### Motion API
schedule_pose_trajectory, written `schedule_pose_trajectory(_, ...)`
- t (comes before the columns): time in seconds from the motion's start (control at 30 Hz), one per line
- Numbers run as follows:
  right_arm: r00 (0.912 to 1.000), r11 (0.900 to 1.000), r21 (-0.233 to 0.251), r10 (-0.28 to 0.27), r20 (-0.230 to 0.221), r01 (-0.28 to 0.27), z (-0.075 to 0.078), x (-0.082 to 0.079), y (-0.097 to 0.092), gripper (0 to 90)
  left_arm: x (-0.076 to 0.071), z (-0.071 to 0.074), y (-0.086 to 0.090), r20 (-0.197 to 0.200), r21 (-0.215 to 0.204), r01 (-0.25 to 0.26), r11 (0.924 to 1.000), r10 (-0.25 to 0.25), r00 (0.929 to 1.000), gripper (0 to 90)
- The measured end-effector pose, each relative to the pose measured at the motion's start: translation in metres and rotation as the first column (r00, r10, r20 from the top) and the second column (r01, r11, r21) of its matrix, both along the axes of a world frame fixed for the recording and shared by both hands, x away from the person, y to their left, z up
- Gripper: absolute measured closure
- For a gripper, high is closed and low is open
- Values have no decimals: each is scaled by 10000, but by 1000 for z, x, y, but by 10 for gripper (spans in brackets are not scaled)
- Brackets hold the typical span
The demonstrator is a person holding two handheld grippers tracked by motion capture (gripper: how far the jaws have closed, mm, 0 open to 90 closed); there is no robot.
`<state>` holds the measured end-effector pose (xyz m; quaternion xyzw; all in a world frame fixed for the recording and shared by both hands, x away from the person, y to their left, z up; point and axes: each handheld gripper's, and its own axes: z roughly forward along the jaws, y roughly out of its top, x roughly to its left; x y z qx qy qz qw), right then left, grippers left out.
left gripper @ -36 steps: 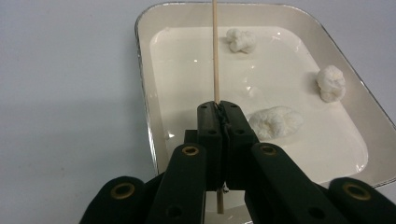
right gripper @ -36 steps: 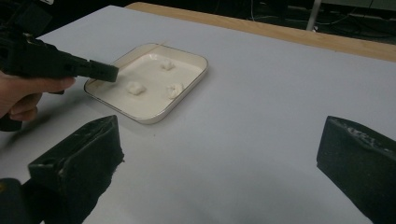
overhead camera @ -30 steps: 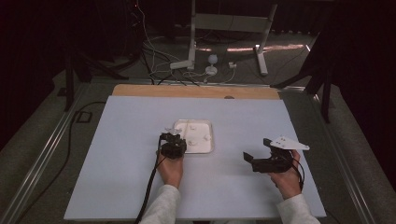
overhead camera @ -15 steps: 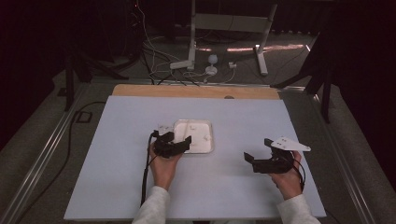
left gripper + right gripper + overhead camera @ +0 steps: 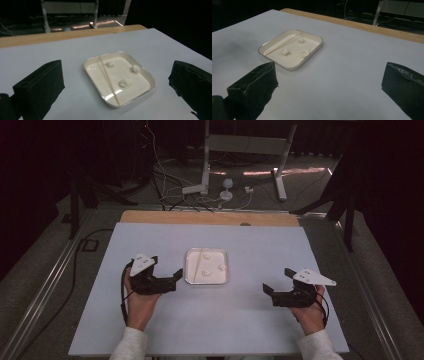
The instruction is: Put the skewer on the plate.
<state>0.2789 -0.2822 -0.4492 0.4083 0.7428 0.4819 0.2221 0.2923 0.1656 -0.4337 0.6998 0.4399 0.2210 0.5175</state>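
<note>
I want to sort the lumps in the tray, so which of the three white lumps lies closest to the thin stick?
The lump at the tray's far end, as the left gripper view shows it: it sits right beside the stick, while the other two lie well clear of it.

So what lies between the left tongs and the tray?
Nothing: bare white tabletop between the open left tongs and the tray, in the left gripper view.

Glossy white tray point(image 5: 140, 96) with a shiny metal-looking rim; thin wooden stick point(image 5: 108, 79); matt pale desk point(image 5: 250, 320) sheet; matt black fingers point(image 5: 41, 86).
</note>
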Motion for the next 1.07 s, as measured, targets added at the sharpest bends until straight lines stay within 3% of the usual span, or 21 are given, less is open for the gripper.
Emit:
schedule_pose_trajectory(0.17, 10000, 10000, 36, -51, 40, 51, -4, -3, -1, 0, -11, 2, 22, 403, -20, -17, 10000, 18, 9992, 3)
schedule_pose_trajectory(0.43, 9998, 9999, 82, -62, 193, 60, -10, -7, -5, 0, -22, -9, 47, 501, 148, -352, 9993, 344, 9982, 3)
schedule_pose_trajectory(0.63, 9994, 9999, 127, -57, 345, 53, -14, -12, -7, 0, -26, -16, 56, 556, 248, -642, 9976, 627, 9965, 3)
schedule_pose_trajectory(0.73, 9987, 9999, -85, -103, 498, 107, -17, -15, -10, 0, -29, -20, 60, 514, 404, -663, 9970, 642, 9966, 3)
schedule_pose_trajectory(0.83, 9989, 9999, 78, -148, 454, 145, -18, -15, -12, 0, -31, -22, 65, 491, 296, -737, 9968, 722, 9962, 3)
schedule_pose_trajectory(1.07, 9994, 9999, -48, -116, 335, 117, -23, -14, -12, 0, -34, -22, 71, 619, 247, -784, 9966, 767, 9951, 3)
